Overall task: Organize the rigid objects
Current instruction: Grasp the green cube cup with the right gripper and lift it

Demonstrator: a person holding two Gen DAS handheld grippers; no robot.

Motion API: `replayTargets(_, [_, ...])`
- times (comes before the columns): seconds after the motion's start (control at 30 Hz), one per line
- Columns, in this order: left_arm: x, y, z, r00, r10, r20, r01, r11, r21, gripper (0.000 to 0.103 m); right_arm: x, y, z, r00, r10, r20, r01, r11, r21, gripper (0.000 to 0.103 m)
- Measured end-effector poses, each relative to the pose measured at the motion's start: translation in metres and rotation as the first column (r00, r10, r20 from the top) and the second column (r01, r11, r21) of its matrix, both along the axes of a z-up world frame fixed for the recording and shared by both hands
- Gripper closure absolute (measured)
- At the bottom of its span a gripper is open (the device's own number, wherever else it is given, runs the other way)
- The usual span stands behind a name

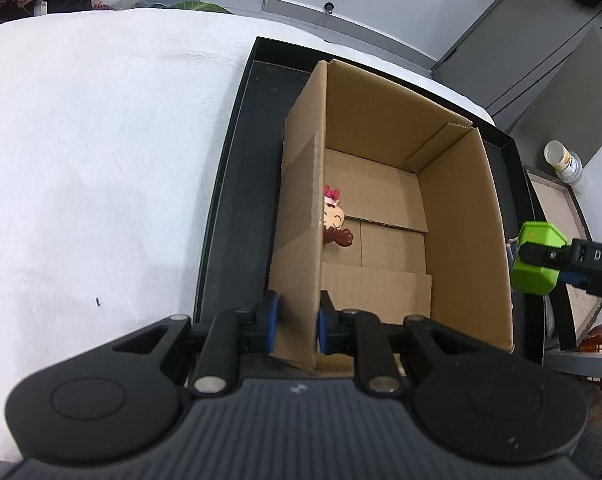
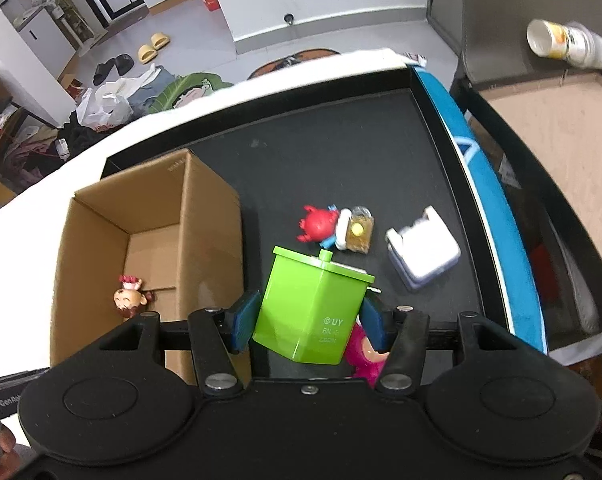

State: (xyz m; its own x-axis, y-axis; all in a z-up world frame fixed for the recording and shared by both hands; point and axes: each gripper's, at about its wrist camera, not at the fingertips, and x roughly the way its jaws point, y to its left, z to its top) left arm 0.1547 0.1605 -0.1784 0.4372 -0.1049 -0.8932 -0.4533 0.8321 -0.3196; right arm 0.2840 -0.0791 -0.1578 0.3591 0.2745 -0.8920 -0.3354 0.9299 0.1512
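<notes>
An open cardboard box [image 1: 461, 216] [image 2: 205, 216] stands in a black tray [image 2: 341, 152] [image 1: 241, 184]. A small doll figurine [image 1: 335, 220] [image 2: 130, 300] lies on the box floor. My left gripper [image 1: 297, 322] is shut on the box's left wall near its front corner. My right gripper [image 2: 307, 316] is shut on a green lidded container [image 2: 313, 304] [image 1: 535, 258], held above the tray just right of the box. On the tray lie a red crab toy [image 2: 321, 226], a small gold padlock [image 2: 359, 232], a white block [image 2: 423, 254] and a pink toy [image 2: 367, 354] partly hidden under the container.
The tray rests on a white cloth-covered surface [image 1: 101, 160]. A blue band [image 2: 493, 200] runs along the tray's right side. Beyond it stand a brown board [image 2: 561, 140] and a lying bottle [image 2: 561, 44]. Bags, clothes and slippers litter the floor behind.
</notes>
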Motion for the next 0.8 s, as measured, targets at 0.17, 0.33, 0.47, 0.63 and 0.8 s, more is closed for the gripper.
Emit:
replayTargets(0.17, [-0.001, 0.000, 0.000, 1.000, -0.003, 0.005, 0.003, 1.000, 0.004, 0.085, -0.001, 0.017, 0.014, 0.998, 0.040, 0.055, -0.039, 0.999, -0.023, 0.050])
replayTargets(0.33, [-0.002, -0.001, 0.000, 1.000, -0.002, 0.009, 0.002, 1.000, 0.004, 0.085, -0.003, 0.037, 0.025, 0.993, 0.089, 0.081, -0.086, 0.995, -0.040, 0.050])
replayTargets(0.47, [-0.002, -0.001, 0.000, 1.000, -0.001, 0.011, 0.001, 1.000, 0.000, 0.084, -0.006, 0.054, 0.030, 0.985, 0.135, 0.111, -0.128, 0.990, -0.064, 0.050])
replayTargets(0.63, [-0.003, 0.001, -0.001, 1.000, -0.001, 0.015, 0.001, 1.000, -0.006, 0.084, -0.008, 0.071, 0.040, 0.976, 0.172, 0.133, -0.165, 0.984, -0.060, 0.050])
replayTargets(0.8, [-0.002, 0.002, -0.001, 1.000, -0.001, 0.015, 0.001, 1.000, -0.010, 0.084, -0.013, 0.088, 0.044, 0.969, 0.199, 0.147, -0.195, 0.980, -0.041, 0.050])
